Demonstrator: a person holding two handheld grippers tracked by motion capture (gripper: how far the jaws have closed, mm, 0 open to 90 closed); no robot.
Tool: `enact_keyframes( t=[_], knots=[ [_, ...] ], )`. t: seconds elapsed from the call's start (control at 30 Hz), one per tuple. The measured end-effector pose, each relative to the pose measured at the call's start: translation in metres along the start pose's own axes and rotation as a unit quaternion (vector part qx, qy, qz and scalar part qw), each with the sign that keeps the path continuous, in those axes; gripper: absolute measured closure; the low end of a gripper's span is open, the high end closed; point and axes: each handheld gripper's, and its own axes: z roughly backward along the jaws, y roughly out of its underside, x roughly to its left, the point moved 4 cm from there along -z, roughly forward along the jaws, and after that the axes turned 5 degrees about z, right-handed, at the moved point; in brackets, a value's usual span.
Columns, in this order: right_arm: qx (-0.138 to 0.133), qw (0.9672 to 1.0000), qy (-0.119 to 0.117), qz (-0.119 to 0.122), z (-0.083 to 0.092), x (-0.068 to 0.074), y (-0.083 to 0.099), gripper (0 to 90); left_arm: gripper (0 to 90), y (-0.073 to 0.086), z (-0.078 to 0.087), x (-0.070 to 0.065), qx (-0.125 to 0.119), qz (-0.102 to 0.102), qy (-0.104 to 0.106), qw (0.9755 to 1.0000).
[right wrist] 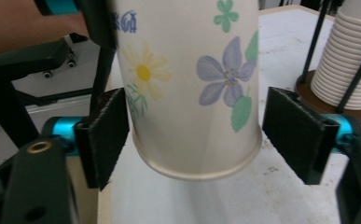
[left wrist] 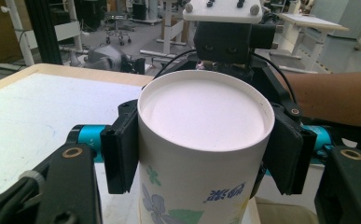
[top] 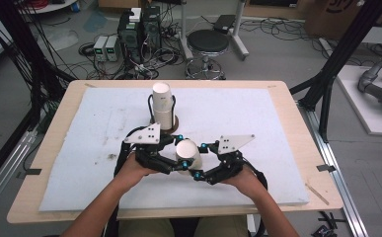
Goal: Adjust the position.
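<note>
Cup [top: 187,154]: paper, flower print, held upside down above the pad's near-middle, between your two grippers. Left gripper [left wrist: 201,154]: pads pressed on the cup's sides just below its closed end; it carries the cup. Right gripper [right wrist: 192,140]: jaws astride the rim end, a gap visible at each pad, not yet gripping.

Step in hand, by my reading: a handover, left to right. Next move calls for you to close the right pads squarely on the wall above the rim, gently, since thin paper crushes, before the left lets go.

Stack of cups [top: 162,106]: in a wire holder on a brown base, toward the pad's far edge.

Pad [top: 277,113]: white, scuffed, on a wooden table [top: 297,106].

Room: stool [top: 208,43], computers, loose cables on the floor.
</note>
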Motion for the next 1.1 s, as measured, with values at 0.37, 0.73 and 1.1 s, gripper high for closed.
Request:
enact_keyframes(
  t=[0.37,0.73,1.1],
  knots=[
    [-0.002,0.9998,-0.017,0.011,-0.004,0.001,0.001,34.0,36.9,0.004,0.005,-0.002,-0.003,0.004,-0.005,1.0],
    [0.008,0.9991,-0.032,0.025,-0.004,0.008,0.001,40.6,36.5,0.007,0.006,-0.01,0.003,-0.001,-0.011,0.9999],
    [0.009,0.9991,-0.029,0.031,-0.005,0.007,0.001,43.0,34.3,0.007,0.006,-0.008,0.002,0.005,-0.017,0.9998]
  ],
)
